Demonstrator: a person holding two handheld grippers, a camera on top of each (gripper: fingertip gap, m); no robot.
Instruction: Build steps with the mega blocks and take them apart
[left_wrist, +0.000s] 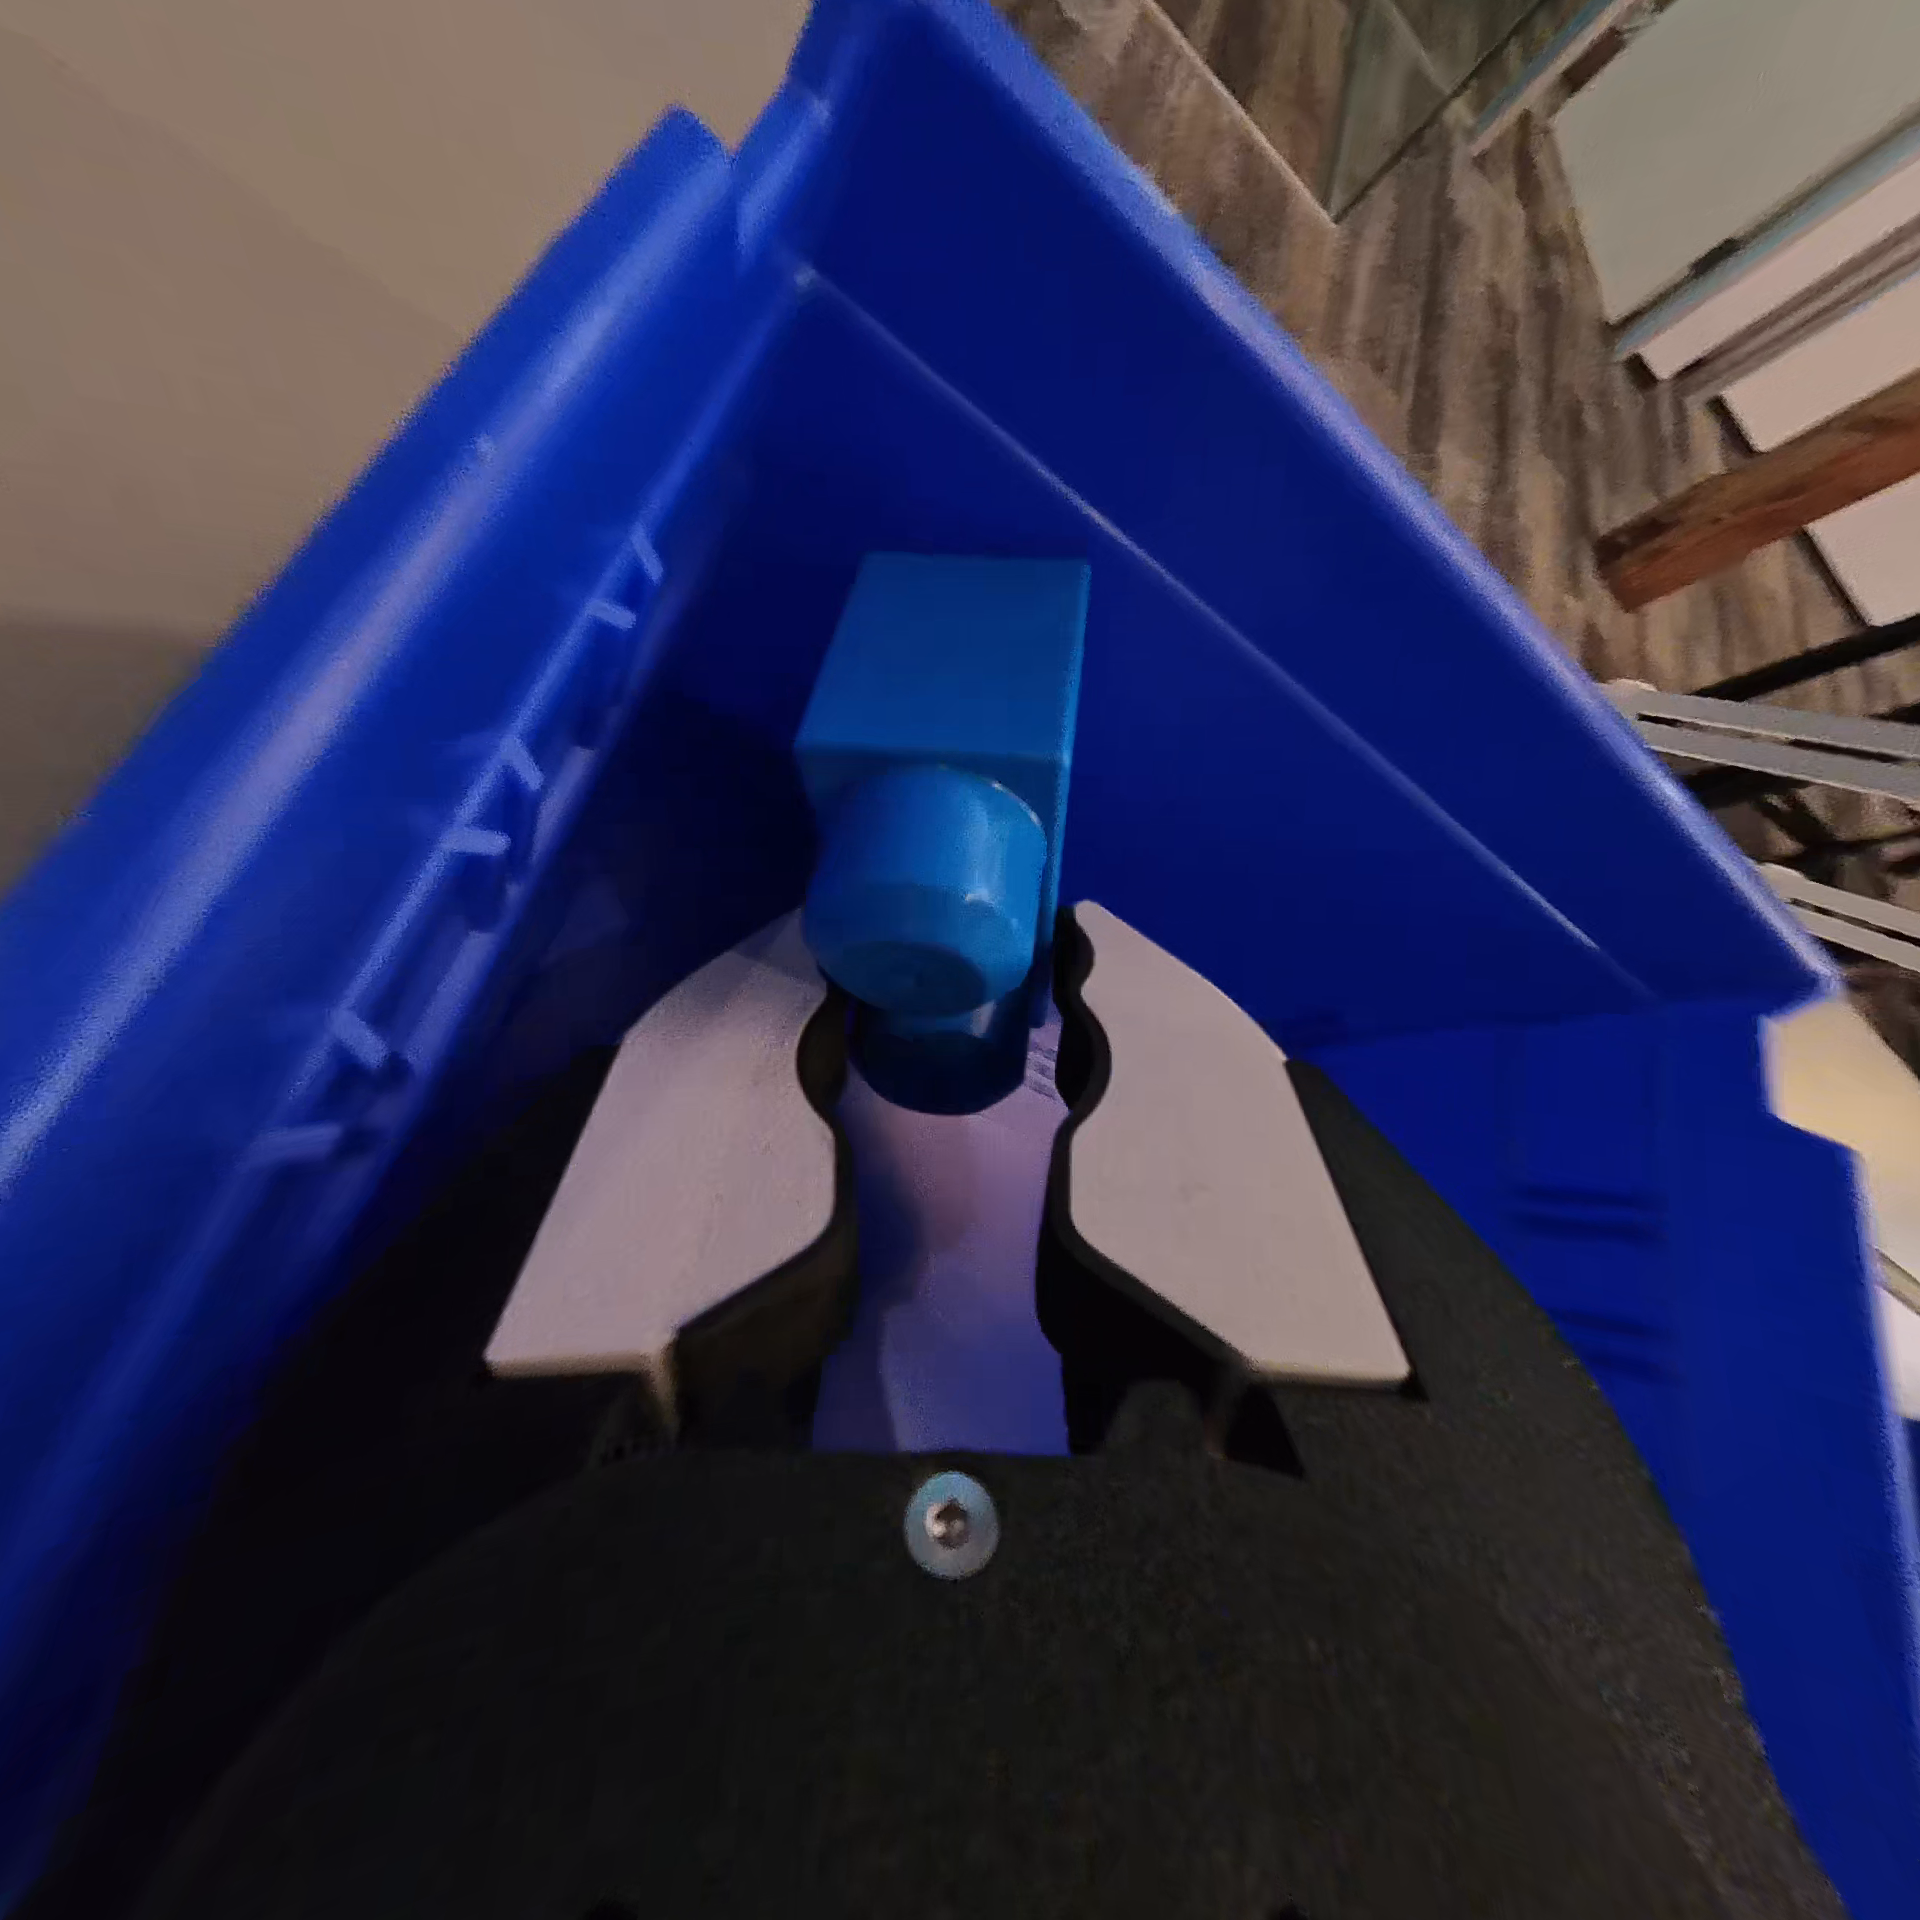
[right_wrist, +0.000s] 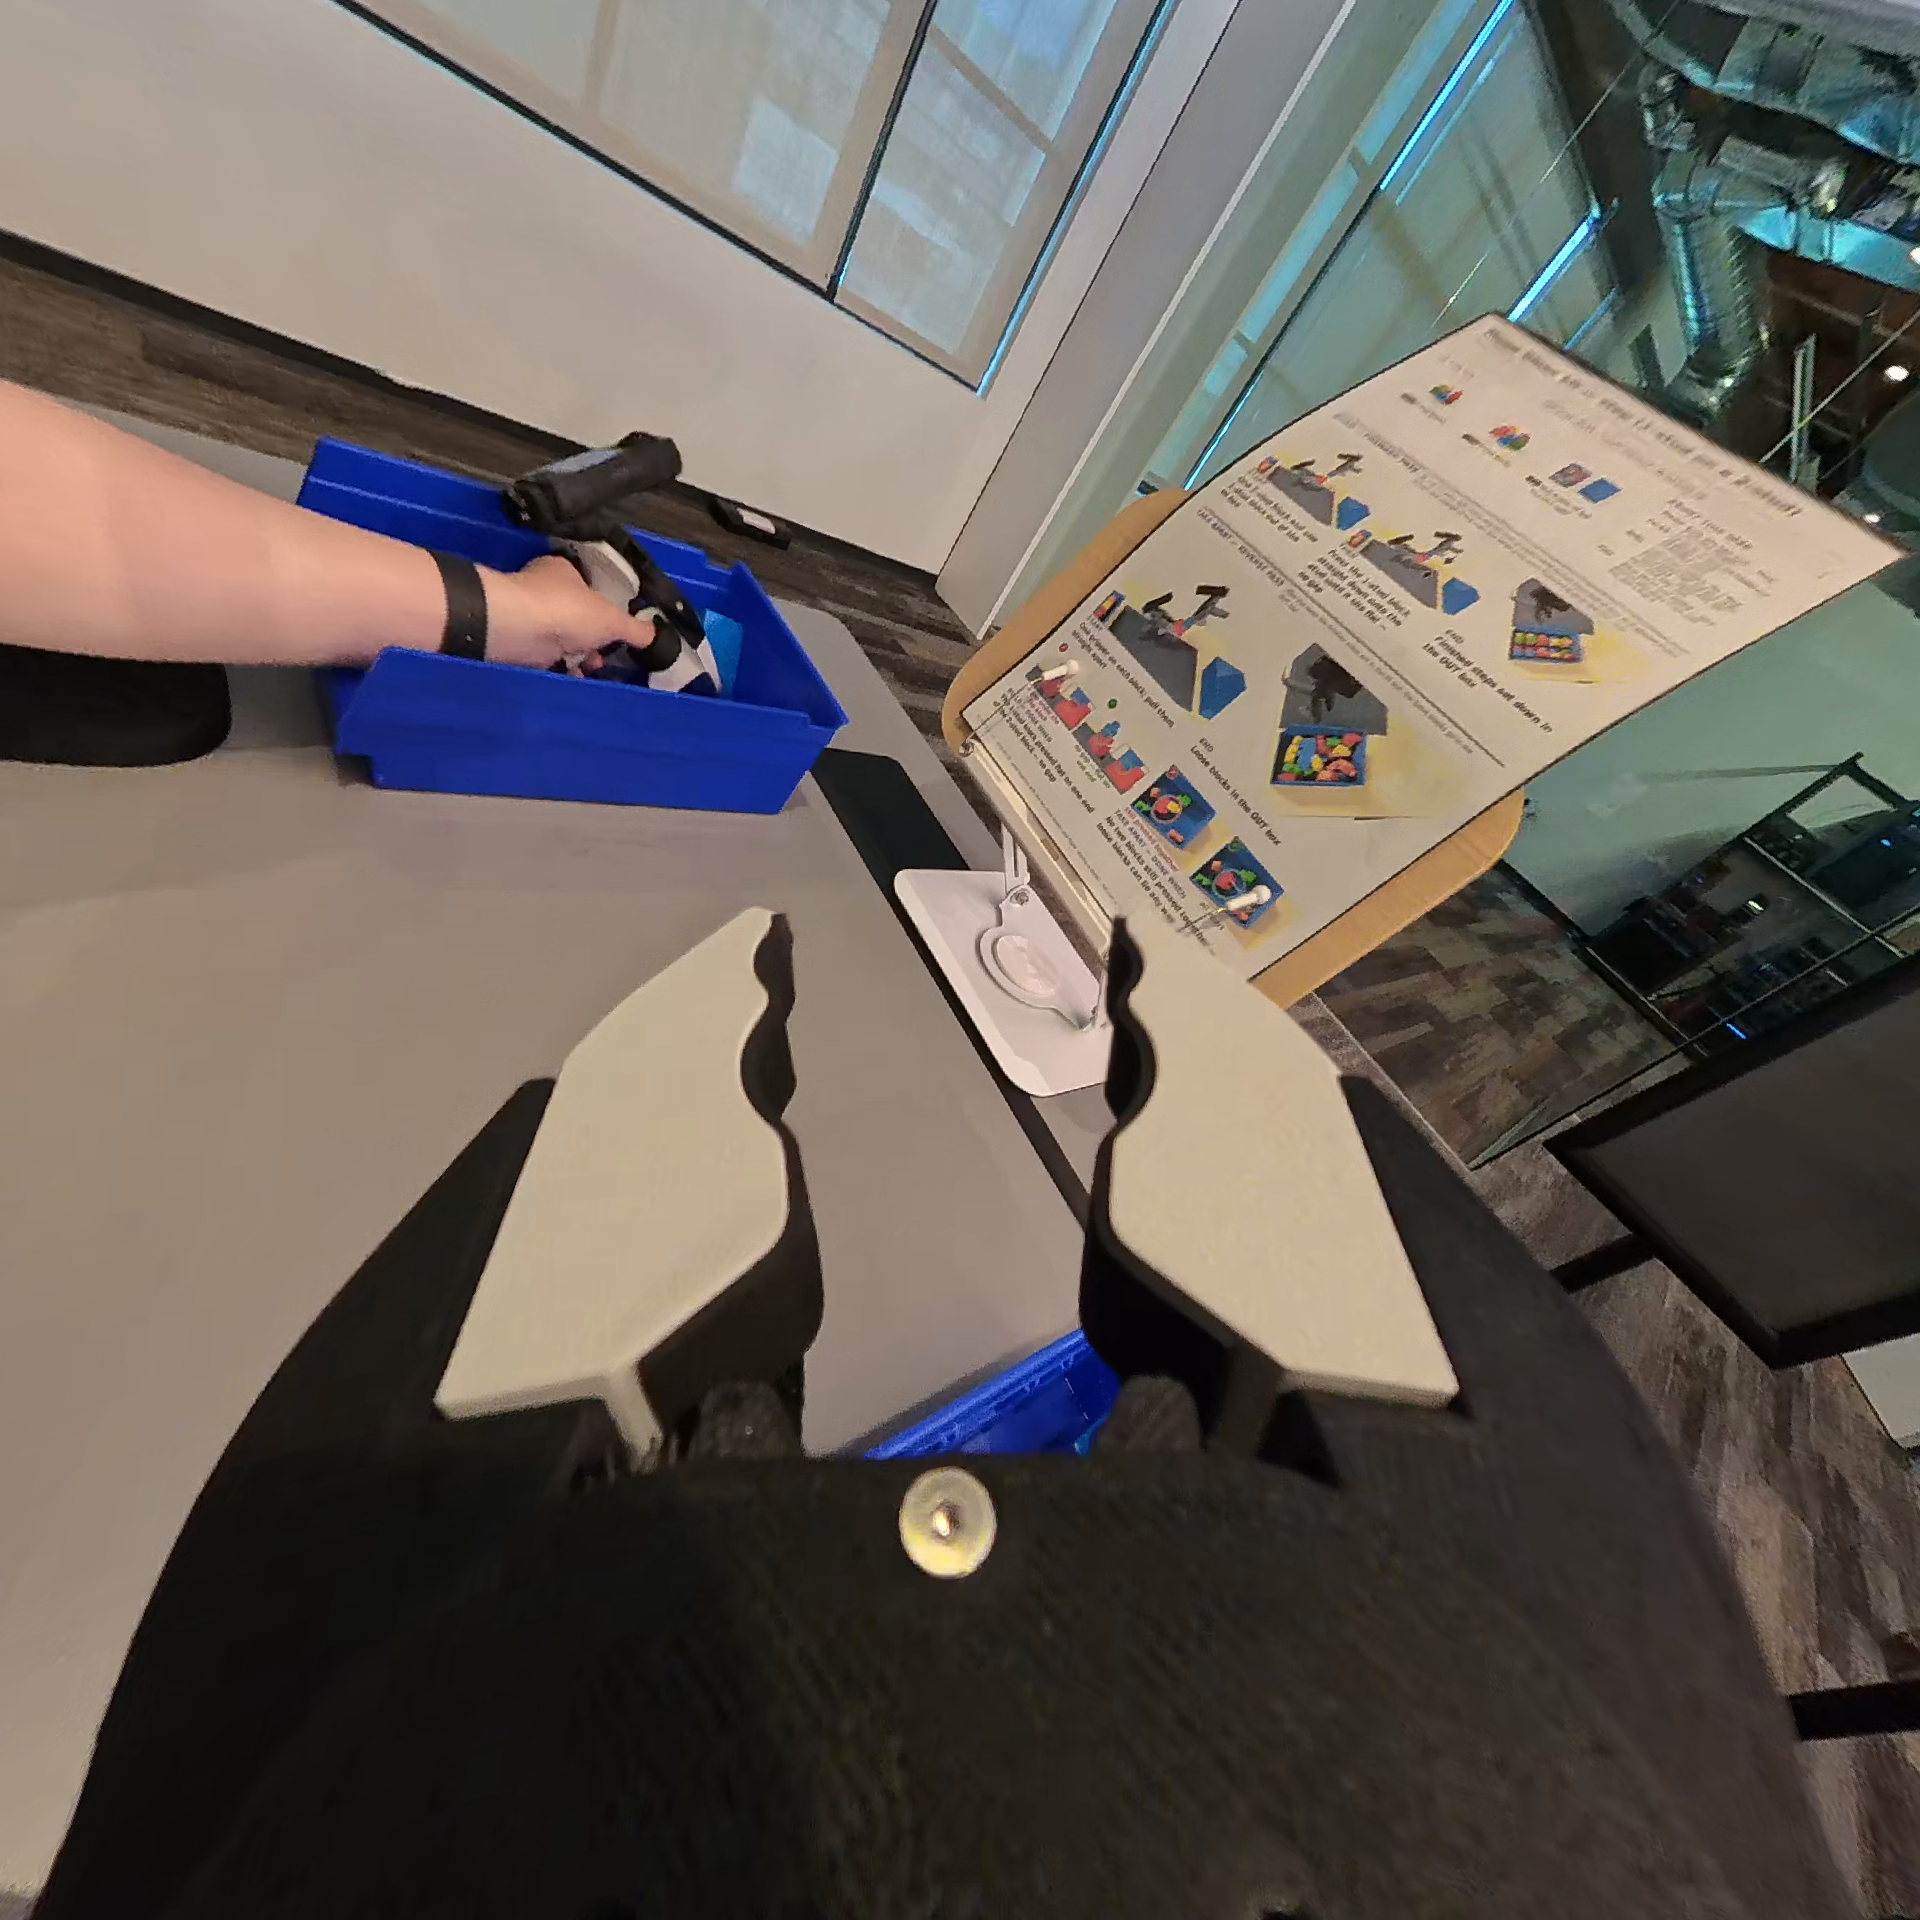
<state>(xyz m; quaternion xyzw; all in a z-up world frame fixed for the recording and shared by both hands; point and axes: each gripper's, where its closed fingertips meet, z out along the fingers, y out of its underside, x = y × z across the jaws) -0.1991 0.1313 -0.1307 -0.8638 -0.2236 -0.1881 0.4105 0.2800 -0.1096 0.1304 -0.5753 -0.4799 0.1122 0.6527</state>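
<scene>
The left gripper (left_wrist: 940, 997) is deep inside the blue bin (left_wrist: 1247, 644), in its corner. Its fingers are clamped on the round knob of a blue block (left_wrist: 956, 707). The right gripper (right_wrist: 940, 997) hangs over the grey surface (right_wrist: 364, 987) near the bin, fingers apart and holding nothing. No steps stand anywhere on the surface, so I think the building has only just begun, and nearly all the work is left.
</scene>
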